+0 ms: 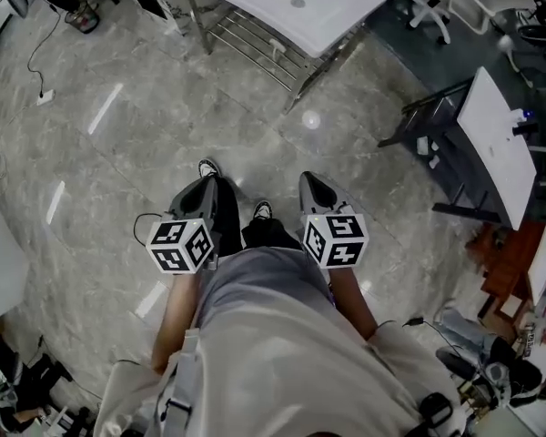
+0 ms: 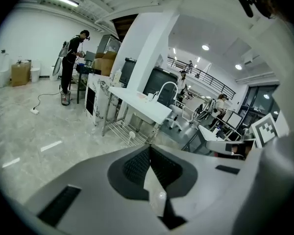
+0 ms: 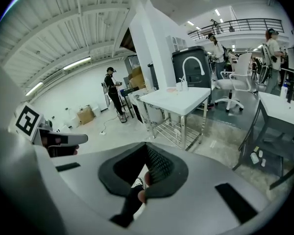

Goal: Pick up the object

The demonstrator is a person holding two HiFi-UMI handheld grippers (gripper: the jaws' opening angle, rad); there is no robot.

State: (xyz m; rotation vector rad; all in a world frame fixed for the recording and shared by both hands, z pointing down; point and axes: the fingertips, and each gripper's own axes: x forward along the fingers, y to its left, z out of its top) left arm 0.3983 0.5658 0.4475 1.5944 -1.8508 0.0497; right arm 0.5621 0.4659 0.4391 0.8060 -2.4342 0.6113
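No object to pick up shows within reach in any view. In the head view the person holds both grippers side by side at waist height over the grey stone floor. My left gripper is shut, its jaws meeting in a point with nothing between them. My right gripper is likewise shut and empty. In the left gripper view the jaws meet along one line and point toward a white table. The right gripper view shows its jaws closed, with the same white table beyond.
The white table with a wire shelf under it stands ahead. A second white desk is at the right, office chairs behind it. A cable lies on the floor at left. Another person stands far off.
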